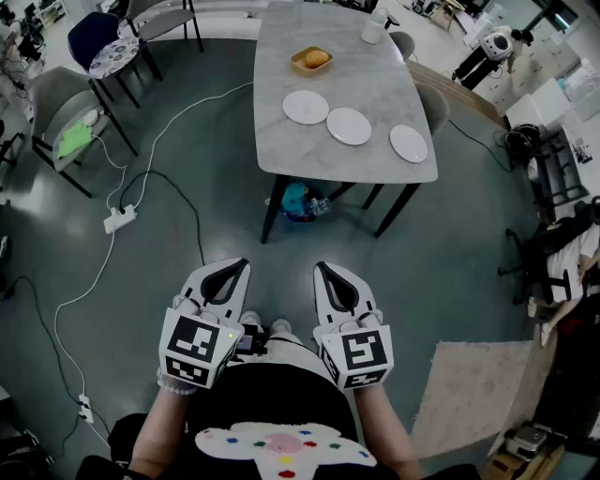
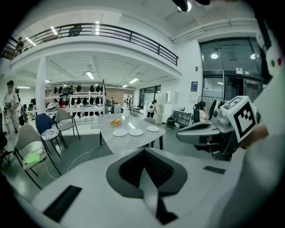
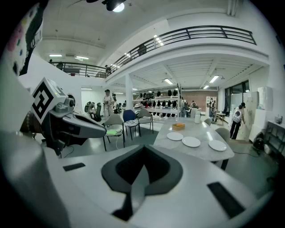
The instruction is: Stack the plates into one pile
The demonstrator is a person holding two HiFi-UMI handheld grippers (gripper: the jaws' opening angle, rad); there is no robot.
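Observation:
Three white plates lie apart in a row on the grey table (image 1: 281,56): the left plate (image 1: 306,107), the middle plate (image 1: 349,126) and the right plate (image 1: 409,143). The same plates show small in the left gripper view (image 2: 120,132) and in the right gripper view (image 3: 191,141). My left gripper (image 1: 241,263) and right gripper (image 1: 319,267) are held side by side over the floor, well short of the table. Both are shut with nothing between the jaws.
A yellow bowl holding an orange thing (image 1: 311,60) and a white jug (image 1: 374,28) stand farther back on the table. Chairs (image 1: 66,117) stand to the left, and cables with a power strip (image 1: 119,218) cross the floor. A rug (image 1: 473,394) lies at the right.

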